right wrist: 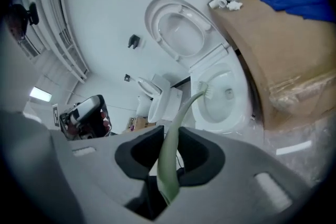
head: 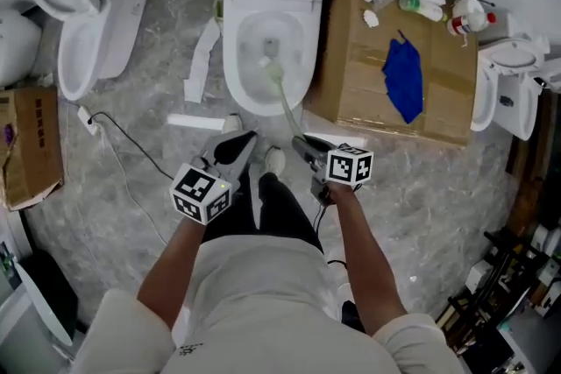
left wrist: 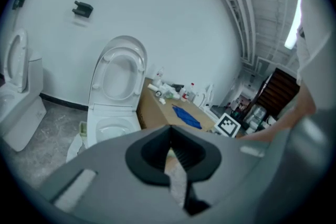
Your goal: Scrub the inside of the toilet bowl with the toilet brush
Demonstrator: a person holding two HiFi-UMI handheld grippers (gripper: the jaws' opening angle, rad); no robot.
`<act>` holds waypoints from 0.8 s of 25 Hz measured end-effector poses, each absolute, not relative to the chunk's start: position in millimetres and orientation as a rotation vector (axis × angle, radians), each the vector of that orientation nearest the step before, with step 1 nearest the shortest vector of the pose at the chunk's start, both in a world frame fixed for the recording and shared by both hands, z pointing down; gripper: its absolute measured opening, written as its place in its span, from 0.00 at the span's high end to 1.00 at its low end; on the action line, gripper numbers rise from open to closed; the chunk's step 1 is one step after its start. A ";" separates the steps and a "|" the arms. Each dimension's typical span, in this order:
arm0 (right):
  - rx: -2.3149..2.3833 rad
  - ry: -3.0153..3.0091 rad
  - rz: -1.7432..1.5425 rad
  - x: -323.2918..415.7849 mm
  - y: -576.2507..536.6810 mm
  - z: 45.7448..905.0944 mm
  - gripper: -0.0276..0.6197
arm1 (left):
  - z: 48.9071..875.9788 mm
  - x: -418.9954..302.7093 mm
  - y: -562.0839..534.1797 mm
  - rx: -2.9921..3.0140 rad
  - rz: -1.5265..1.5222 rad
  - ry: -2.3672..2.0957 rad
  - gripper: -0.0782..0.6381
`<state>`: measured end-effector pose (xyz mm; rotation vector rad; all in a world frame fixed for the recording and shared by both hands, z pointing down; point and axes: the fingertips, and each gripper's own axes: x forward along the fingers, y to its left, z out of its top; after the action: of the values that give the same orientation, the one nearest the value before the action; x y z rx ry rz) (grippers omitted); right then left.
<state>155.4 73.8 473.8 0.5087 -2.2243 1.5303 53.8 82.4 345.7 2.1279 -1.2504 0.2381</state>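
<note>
The pale green, curved-handled toilet brush (head: pixel 282 96) lies lengthwise from the right claw (head: pixel 302 144) toward the far side. Its white bristle head is down inside the white ceramic toilet bowl (head: pixel 235 79), close to the drain. The right claw is clamped on the near end of the handle. The left claw (head: pixel 242 144), just to its left, has its jaws together on nothing.
</note>
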 end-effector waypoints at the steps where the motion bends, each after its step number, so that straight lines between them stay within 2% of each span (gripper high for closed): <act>1: 0.499 -2.251 1.522 161.4 78.7 459.3 0.83 | 335.2 59.6 86.9 2.135 0.238 -1.258 0.90; 11: 0.483 -2.386 1.449 215.3 103.4 373.9 0.83 | 257.8 107.8 116.7 2.236 0.302 -1.265 0.90; 20: 0.535 -2.469 1.514 217.3 103.2 336.2 0.83 | 213.3 107.1 111.1 2.304 0.355 -1.296 0.90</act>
<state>217.3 103.2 336.2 0.5347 -2.4690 1.5142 107.1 111.1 213.3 2.3035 -1.2962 0.3549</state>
